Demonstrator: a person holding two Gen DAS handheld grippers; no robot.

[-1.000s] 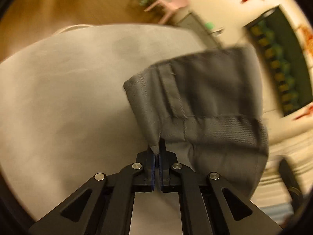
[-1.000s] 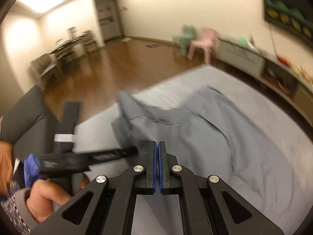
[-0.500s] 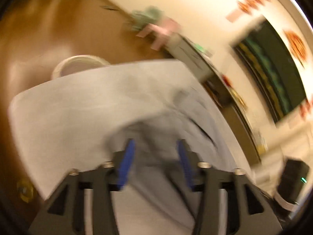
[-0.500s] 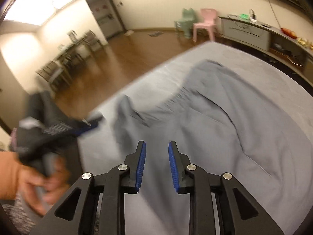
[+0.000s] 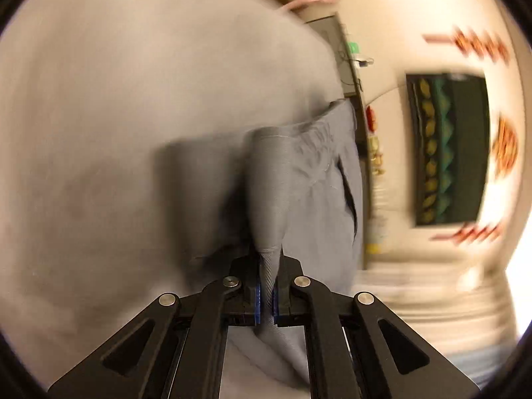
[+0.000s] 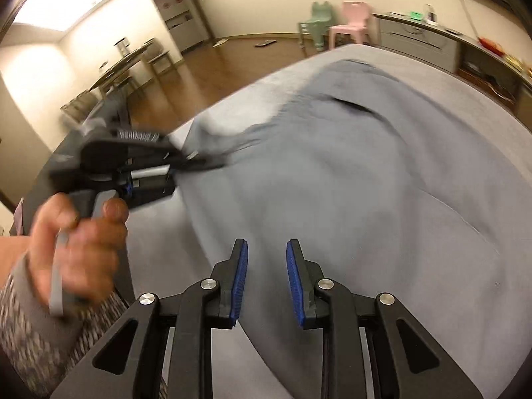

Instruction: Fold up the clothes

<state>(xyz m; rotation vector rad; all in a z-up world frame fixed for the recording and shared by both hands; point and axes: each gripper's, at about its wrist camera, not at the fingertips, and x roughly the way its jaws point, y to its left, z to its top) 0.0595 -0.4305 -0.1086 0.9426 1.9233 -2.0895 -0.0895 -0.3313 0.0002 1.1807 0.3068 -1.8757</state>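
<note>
The grey garment [image 6: 349,183] lies spread and rumpled across the grey-sheeted bed [image 6: 465,76], one edge lifted. The left tool [image 5: 266,294] is clamped on a bunched fold of that cloth; the right tool [image 6: 264,279] hovers over the fabric with its jaws apart, holding nothing. The thin pinch could slip, or a hard pull could drag the whole garment askew. No legible writing or brand shows; blur hides the distant wall hangings.

We see the left gripper [image 6: 199,163] smeared by motion blur, and the grey garment [image 6: 332,183] cut off below.
</note>
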